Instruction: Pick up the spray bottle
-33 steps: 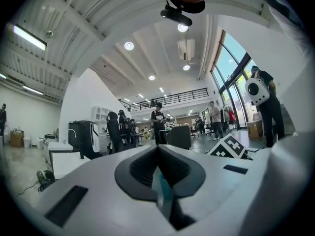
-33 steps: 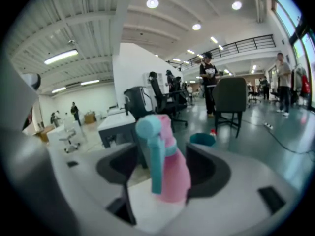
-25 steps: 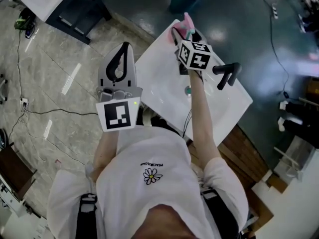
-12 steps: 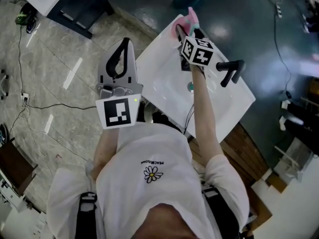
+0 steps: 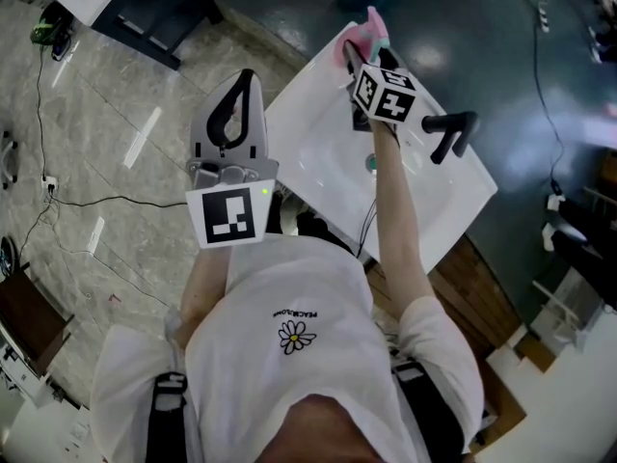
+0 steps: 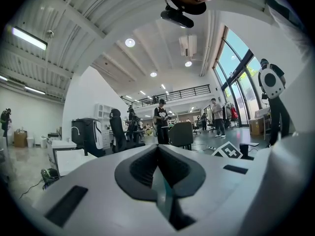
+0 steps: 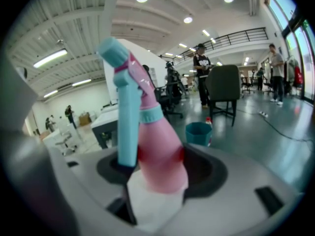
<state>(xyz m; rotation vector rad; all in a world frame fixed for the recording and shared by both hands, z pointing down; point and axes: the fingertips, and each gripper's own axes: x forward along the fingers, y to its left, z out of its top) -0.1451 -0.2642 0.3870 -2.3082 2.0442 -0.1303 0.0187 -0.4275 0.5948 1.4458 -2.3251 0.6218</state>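
1. Floor (image 5: 116, 114): pale marbled tile on the left, dark glossy teal on the right.
2. Table (image 5: 308, 152): white, rectangular, set at an angle in front of the person, its far corner over the dark floor.
3. Person (image 5: 289, 355): white T-shirt with a small daisy print, seen from above, both arms forward and a gripper in each hand.
4. Left gripper (image 5: 243, 80): grey body with black pads, a marker cube at the wrist end. It is held over the tile beside the table's left edge, well apart from the bottle. In its own view the left gripper (image 6: 158, 156) has its jaws pressed together with nothing between them.
5. Right gripper (image 5: 359, 56): marker cube behind, arm stretched out over the table toward the far corner. In its own view the right gripper (image 7: 157, 168) has its jaws pinching the bottle's pink body from both sides.
6. Bin (image 7: 199, 132): teal, on the dark floor beyond the table.
7. Bottle (image 5: 368, 32): pink spray bottle (image 7: 155, 146) with teal collar and trigger head, upright between the right jaws above the table's far corner. Whether its base touches the table cannot be told.
8. Black handle (image 5: 445, 135): on the table, just right of the right arm.
9. Cable (image 5: 106, 203): thin, black, trailing across the tile.
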